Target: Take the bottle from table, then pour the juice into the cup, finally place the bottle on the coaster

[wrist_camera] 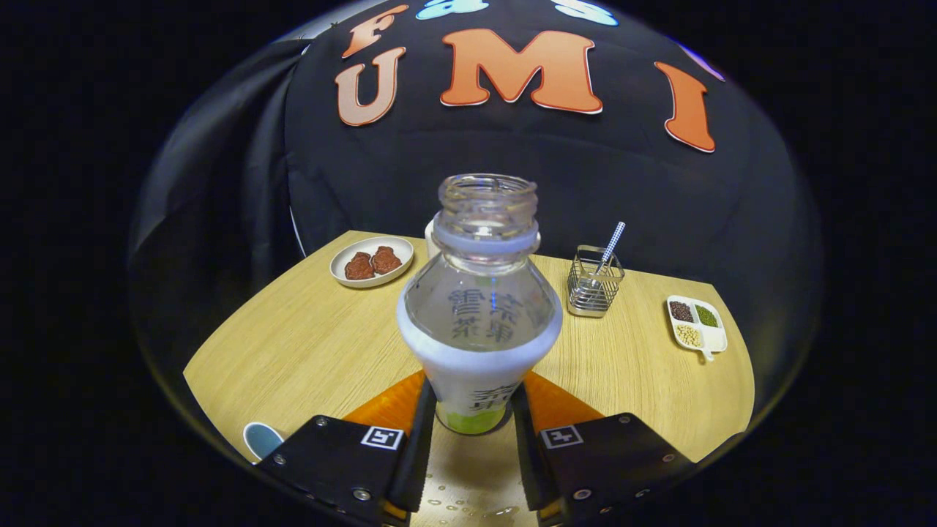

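The jaws of the gripper [474, 428] are clamped on the lower body of the bottle [479, 307], one finger pressing each side of its white label, with the bottle standing upright between them, long axis vertical, cap off and mouth open. Drops of liquid lie on the bench [293, 344] just under the jaws. An orange coaster [392, 404] sits directly beneath and around the bottle's base; whether the base rests on it or hangs just above is hard to tell from this angle. Left of the coaster, near the bench's front edge, is a blue rimmed thing [260, 439], possibly the cup. Beyond the bottle to the left, a plate [372, 261] carries two brown snacks; beyond it to the right stand a wire holder [594, 282] with a striped straw, and farther right a divided dish [697, 324] of beans. With the bottle seemingly empty and over the coaster, the remaining move looks to be lowering straight down and releasing.
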The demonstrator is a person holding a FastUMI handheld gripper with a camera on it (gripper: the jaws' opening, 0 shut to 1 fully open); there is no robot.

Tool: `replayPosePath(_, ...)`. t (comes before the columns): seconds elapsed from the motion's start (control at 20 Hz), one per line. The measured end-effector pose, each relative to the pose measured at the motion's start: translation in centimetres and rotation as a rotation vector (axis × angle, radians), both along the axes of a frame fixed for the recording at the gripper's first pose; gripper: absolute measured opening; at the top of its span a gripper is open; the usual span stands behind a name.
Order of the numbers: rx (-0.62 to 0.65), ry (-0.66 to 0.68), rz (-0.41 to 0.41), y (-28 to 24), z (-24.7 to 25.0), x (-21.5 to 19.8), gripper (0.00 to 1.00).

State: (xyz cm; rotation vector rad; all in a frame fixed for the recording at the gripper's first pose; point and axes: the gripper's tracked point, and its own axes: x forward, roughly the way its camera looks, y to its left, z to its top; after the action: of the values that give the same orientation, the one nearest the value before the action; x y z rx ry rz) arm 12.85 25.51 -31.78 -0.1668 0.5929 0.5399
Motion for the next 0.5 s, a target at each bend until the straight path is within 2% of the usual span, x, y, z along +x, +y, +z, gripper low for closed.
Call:
replayPosePath(0.2,0.002,0.021,0.019,1.1,-2.4,1.4,0.54)
replayPosePath(0.5,-0.033,0.038,0.024,1.1,-5.0,1.1,0.55)
